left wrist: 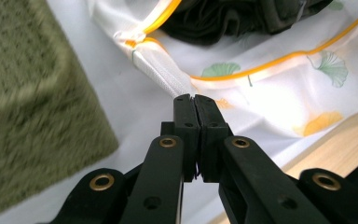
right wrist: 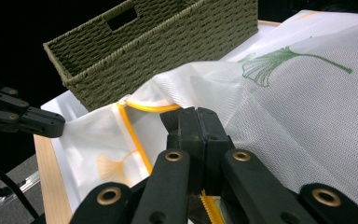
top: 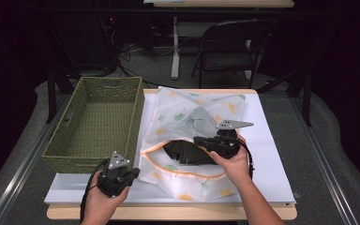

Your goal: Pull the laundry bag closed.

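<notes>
White mesh laundry bag (top: 201, 140) with printed ginkgo leaves and an orange-trimmed zip opening lies flat on the white sheet (top: 272, 159) over the wooden table (top: 168, 213), just right of the green woven rectangular basket (top: 98, 122). Dark folded garments (top: 187, 152) sit inside the bag's gaping mouth.

My right gripper (top: 218, 143) is clamped tight on the upper lip of the opening; in the right gripper view the jaws are pressed together on the mesh edge with the orange zip tape (right wrist: 137, 135) running under them. My left gripper (left wrist: 196, 100) has its jaws closed narrow right at the white fabric tab (left wrist: 161, 70) at the zip's corner end; the tab seems pinched at the tips, though I can't fully confirm the bite.

Handling guess: bag is very light, thin, floppy, no stiffness at all. Mesh will stretch, bunch and slide out of a shallow pinch, and could snag on pad edges. Clothing inside is soft, adds a bit of weight, will shift and sag if the bag is lifted.

Best hold points: the stitched orange trim and the corner tab, since these are doubled-up and firmest. Avoid plain mesh panel. Keep the two holds apart to hold the mouth taut.
</notes>
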Motion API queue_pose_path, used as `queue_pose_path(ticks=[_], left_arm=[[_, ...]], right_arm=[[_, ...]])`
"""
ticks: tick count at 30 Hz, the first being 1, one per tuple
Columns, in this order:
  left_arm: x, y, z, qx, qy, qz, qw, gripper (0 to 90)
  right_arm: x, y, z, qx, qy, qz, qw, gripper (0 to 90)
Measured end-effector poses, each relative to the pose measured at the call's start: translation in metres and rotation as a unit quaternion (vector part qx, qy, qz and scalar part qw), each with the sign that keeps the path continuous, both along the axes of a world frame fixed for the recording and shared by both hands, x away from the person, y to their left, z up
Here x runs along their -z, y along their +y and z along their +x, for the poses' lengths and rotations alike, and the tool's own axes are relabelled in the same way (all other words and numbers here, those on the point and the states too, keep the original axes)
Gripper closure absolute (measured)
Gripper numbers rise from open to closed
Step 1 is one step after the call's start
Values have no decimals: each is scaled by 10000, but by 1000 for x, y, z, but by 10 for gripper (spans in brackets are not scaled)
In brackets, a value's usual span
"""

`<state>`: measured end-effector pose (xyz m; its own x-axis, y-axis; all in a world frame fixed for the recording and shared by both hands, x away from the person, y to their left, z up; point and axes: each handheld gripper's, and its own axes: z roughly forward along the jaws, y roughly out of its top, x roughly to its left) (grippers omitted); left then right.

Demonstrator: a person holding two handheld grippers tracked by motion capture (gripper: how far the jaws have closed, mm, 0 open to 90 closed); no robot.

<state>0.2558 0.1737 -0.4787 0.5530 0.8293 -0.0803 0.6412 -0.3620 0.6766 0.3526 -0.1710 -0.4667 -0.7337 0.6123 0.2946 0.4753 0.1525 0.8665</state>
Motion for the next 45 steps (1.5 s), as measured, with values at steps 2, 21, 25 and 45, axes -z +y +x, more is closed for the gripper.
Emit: queue_pose_path(ticks=[2, 21, 25, 45], left_arm=[[4, 5, -4, -50, 57, -49, 10000, 888], [53, 33, -24, 148, 467, -544, 9973, 887], [53, 33, -28, 325, 527, -557, 9965, 887], [68, 32, -32, 279, 804, -582, 9947, 857]], right_arm=[[1, -1, 0, -10, 9, -17, 10000, 900], [6, -12, -31, -122, 82, -322, 9994, 900], [11, -18, -44, -73, 151, -251, 9995, 900], [43, -16, -76, -178, 441, -501, 9976, 900]])
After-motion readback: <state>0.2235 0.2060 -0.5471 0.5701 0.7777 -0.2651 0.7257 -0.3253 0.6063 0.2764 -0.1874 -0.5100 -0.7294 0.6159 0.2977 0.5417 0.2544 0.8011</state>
